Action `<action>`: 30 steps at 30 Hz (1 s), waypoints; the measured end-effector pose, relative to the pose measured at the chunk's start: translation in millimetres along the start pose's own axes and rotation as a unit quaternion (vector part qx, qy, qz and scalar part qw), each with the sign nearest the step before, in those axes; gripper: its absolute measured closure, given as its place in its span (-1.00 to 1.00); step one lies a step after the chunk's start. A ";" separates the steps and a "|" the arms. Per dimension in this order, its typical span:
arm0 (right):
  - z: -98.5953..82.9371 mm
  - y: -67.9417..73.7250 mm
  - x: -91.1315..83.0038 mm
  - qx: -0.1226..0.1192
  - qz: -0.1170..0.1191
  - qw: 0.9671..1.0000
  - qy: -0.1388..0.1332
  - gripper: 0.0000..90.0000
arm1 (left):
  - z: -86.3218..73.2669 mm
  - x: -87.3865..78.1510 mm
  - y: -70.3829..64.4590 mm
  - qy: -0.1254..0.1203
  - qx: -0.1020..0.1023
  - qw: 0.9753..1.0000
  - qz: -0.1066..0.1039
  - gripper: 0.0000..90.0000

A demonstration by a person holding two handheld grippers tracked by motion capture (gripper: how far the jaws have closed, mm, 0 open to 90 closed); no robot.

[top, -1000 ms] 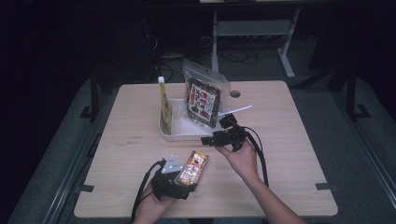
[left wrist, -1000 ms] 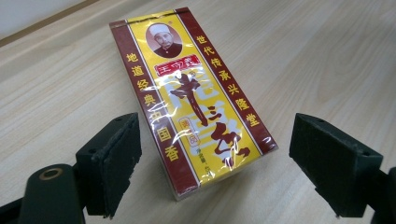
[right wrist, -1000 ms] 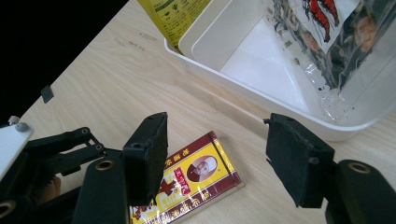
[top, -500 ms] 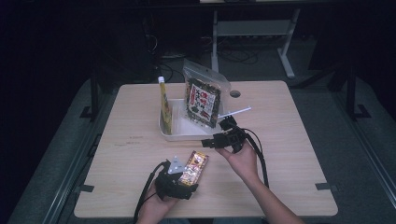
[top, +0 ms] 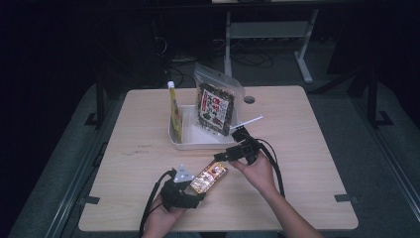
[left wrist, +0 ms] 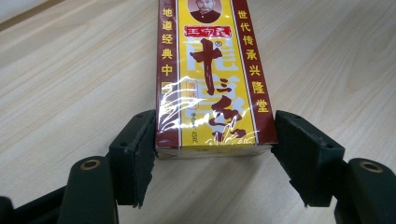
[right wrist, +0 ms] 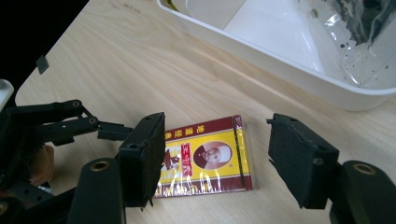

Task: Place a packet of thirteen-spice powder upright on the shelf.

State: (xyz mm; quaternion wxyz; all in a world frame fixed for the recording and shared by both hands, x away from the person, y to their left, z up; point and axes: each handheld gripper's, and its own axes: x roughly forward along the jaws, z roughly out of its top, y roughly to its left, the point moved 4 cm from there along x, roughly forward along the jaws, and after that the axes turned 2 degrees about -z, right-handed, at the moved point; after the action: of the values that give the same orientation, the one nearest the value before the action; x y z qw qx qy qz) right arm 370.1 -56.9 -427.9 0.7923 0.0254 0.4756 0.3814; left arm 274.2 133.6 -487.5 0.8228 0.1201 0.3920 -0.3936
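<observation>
I'm counting two grippers working one box here. My left gripper [top: 190, 186] is sitting at the near end of the red and yellow box [top: 210, 176], which is lying flat on the table [top: 307, 129] just in front of the white tray [top: 174, 134]. In the left gripper view its jaws are bracketing the box [left wrist: 212, 79]: the left pad is touching the wrapped edge, the right pad is sitting right at the other edge, though I cannot tell if it is pressing. My right gripper [top: 224, 155] is hovering over the far end of the box, jaws spread wide and holding nothing; in the right gripper view the box [right wrist: 205, 156] is lying on the wood between and beyond the two pads. In the tray I'm seeing two things standing: one tall yellow packet [top: 175, 111] at the left side and one clear bag with dark contents [top: 216, 106] leaning at the right. One white stick [top: 247, 122] is poking out past the tray's right rim.
</observation>
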 end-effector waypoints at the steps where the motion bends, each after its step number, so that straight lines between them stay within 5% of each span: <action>1: 0.0 0.0 0.0 0.000 0.000 1.000 0.000 -0.21 | 0.0 0.0 0.0 0.000 0.000 1.000 0.000 -0.28; 16: 0.5 -3.5 4.3 0.004 -0.002 1.000 0.018 -0.20 | -1.9 -10.2 8.1 -0.015 0.000 1.000 0.018 -0.27; 26: 1.0 -5.7 4.0 0.007 -0.006 1.000 0.020 -0.21 | -2.9 -5.0 8.9 0.001 -0.006 1.000 0.016 -0.30; 30: 1.3 -5.9 3.1 0.008 -0.005 1.000 0.018 -0.21 | -0.8 -0.6 7.5 0.006 -0.007 1.000 0.018 -0.46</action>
State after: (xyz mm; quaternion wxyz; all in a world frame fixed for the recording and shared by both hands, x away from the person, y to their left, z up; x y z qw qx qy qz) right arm 375.3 -58.6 -431.8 0.7853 0.0220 0.4928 0.3740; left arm 279.1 139.3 -488.5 0.8280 0.1233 0.3978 -0.3754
